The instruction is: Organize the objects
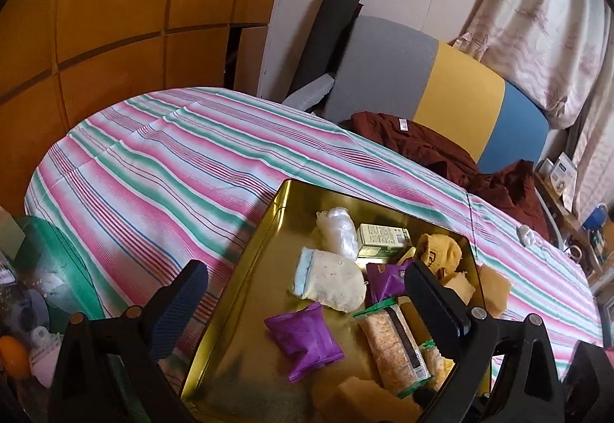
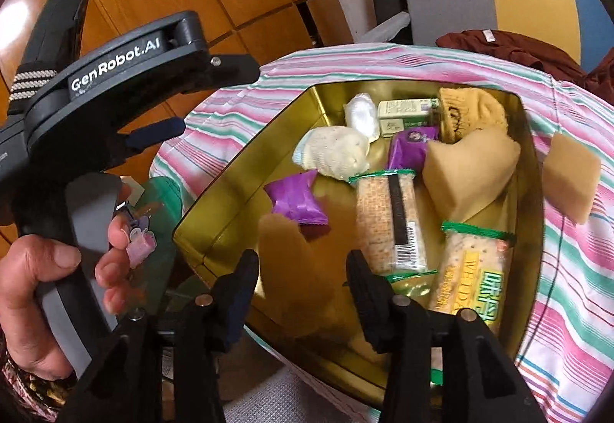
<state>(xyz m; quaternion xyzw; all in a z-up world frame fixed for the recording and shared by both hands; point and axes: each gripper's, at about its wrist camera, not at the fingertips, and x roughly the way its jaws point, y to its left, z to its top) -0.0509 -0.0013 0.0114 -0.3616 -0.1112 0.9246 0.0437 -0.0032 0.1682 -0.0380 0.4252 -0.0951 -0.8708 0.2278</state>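
Gold-coloured metal lines the shallow square tin (image 2: 215, 227) that sits on the pink, green and white striped tablecloth (image 1: 161, 154), and nearly all the loose items are gathered inside it, which fits a tidy-up where the tin serves as the collecting place.

Right gripper (image 2: 303, 292): its jaws stand apart, and a blurred tan sponge block (image 2: 291, 250) lies between and just ahead of the fingertips, over the tin's near edge. Whether the fingers still touch it I cannot tell; the blur suggests it is dropping or being let go into the tin. Just ahead of the right fingertip lies a clear-wrapped cracker pack with a green seal (image 2: 387, 223), and ahead to the left a purple foil snack packet (image 2: 295, 202). Further forward rest a folded pale cloth (image 2: 334, 152) and a larger tan sponge wedge (image 2: 468, 173).

One more tan sponge square (image 2: 568, 181) lies outside the tin, off to the right on the cloth, so it looks like the next piece to collect.

Left gripper (image 1: 303, 292) hangs wide open and holds nothing, its right finger above the tin's contents and its left finger out over the tablecloth, probably parked beside the tin to keep clear of the drop.
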